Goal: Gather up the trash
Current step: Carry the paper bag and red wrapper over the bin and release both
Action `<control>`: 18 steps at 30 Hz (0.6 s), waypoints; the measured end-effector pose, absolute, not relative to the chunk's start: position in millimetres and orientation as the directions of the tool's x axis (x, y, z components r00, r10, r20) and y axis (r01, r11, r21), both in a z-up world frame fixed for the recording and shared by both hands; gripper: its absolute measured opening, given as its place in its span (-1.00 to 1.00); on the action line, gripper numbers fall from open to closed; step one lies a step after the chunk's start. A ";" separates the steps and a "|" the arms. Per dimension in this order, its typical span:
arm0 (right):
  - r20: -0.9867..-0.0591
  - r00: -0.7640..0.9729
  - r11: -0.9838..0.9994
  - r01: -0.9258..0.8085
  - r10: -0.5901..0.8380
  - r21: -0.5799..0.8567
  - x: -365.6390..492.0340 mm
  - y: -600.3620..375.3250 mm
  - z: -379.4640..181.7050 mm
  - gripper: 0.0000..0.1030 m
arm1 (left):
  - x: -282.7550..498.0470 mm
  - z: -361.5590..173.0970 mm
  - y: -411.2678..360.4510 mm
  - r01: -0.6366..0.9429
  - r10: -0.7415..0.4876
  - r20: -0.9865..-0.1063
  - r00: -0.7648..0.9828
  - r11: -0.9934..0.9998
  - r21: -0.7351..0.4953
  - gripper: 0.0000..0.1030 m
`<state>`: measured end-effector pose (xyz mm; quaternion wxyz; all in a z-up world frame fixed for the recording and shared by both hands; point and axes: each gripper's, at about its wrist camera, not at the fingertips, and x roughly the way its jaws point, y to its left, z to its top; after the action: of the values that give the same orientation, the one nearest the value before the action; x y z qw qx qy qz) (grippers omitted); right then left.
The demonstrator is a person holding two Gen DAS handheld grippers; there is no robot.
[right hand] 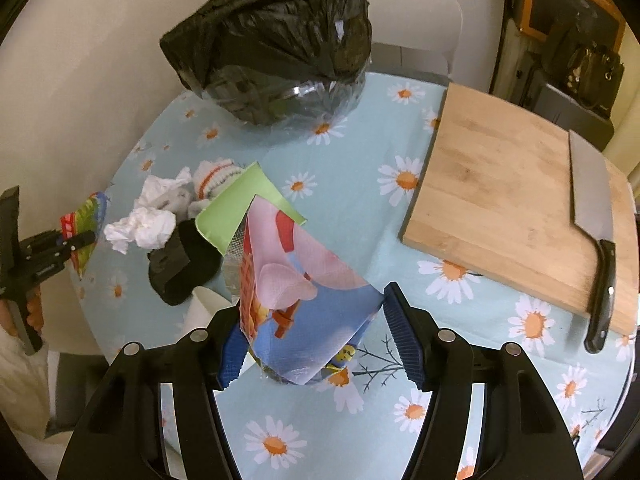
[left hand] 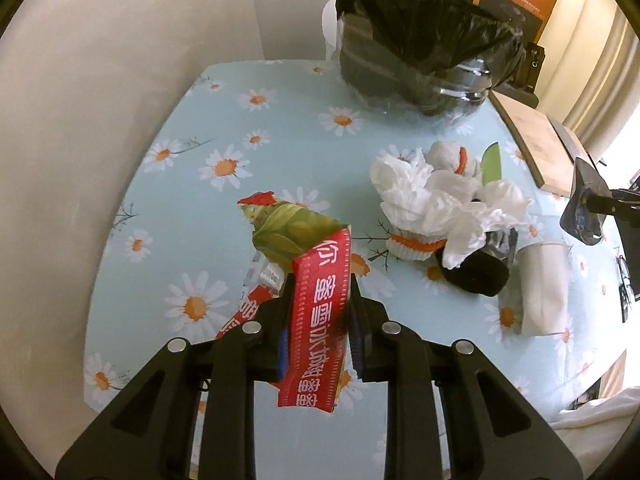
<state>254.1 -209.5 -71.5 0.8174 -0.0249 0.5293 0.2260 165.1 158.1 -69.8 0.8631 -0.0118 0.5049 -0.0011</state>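
Only the right view shows a knife at right, the right tool gripping a blue wrapper; the left tool grips a red wrapper.

Trash pile mid-table; daisy cloth leftward clear

Pretty clearly someone's home, looks like a dining corner or small kitchen area. The bench has a light blue daisy-print cover on it, and there's a wooden cutting board with a cleaver lying on top. A bin lined with a black trash bag sits at the far end, with a white chair tucked behind it. Off to the side you get curtains, an orange appliance box and a dark handbag.
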 end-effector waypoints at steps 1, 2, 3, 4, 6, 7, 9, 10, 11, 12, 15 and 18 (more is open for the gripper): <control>-0.874 0.344 0.897 -0.396 0.344 0.197 252.0 -210.3 -67.4 0.15 | 163.0 -65.7 158.4 -0.011 -0.009 -0.869 0.495 1.000 -0.017 -0.54; -0.873 0.347 0.897 -0.398 0.344 0.196 251.5 -209.1 -66.0 0.15 | 161.3 -62.1 158.5 -0.014 -0.005 -0.867 0.499 1.000 -0.014 -0.54; -0.870 0.353 0.896 -0.400 0.344 0.192 249.6 -209.3 -62.1 0.15 | 159.4 -58.0 158.5 -0.014 -0.009 -0.866 0.501 1.000 -0.019 -0.54; -0.867 0.358 0.896 -0.402 0.346 0.191 249.3 -208.5 -60.0 0.15 | 157.3 -53.2 158.4 -0.016 -0.011 -0.861 0.508 1.000 -0.022 -0.54; -0.863 0.364 0.893 -0.408 0.351 0.191 246.7 -207.2 -55.1 0.15 | 154.8 -45.8 158.3 -0.016 -0.012 -0.858 0.513 1.000 -0.024 -0.54; -0.859 0.370 0.891 -0.412 0.355 0.191 245.6 -206.5 -51.2 0.15 | 153.8 -43.6 157.8 -0.017 -0.009 -0.857 0.515 1.000 -0.021 -0.54; -0.853 0.378 0.887 -0.422 0.360 0.187 243.6 -204.5 -44.5 0.15 | 151.6 -36.4 156.5 -0.018 -0.004 -0.856 0.517 1.000 -0.016 -0.54; -0.851 0.382 0.886 -0.425 0.361 0.185 242.5 -203.4 -40.9 0.15 | 150.5 -32.8 155.9 -0.016 -0.005 -0.856 0.517 1.000 -0.015 -0.54; -0.849 0.385 0.885 -0.428 0.362 0.183 241.8 -202.1 -38.5 0.15 | 149.6 -29.6 155.2 -0.018 0.002 -0.854 0.520 1.000 -0.009 -0.54; -0.847 0.388 0.883 -0.434 0.364 0.180 241.4 -200.9 -34.5 0.16 | 149.1 -25.2 154.7 -0.019 0.003 -0.854 0.519 1.000 -0.009 -0.54; -0.840 0.400 0.880 -0.441 0.367 0.174 241.3 -199.6 -24.5 0.16 | 149.2 -15.2 153.1 -0.023 -0.004 -0.851 0.525 1.000 -0.018 -0.54; -0.831 0.415 0.879 -0.447 0.371 0.169 245.1 -200.6 -12.3 0.16 | 151.8 -5.4 149.2 -0.019 0.005 -0.850 0.526 1.000 -0.006 -0.54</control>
<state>245.1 -200.6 -12.3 0.8403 -0.0393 0.4830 0.2432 151.8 149.2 -5.4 0.8735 -0.0073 0.4867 0.0069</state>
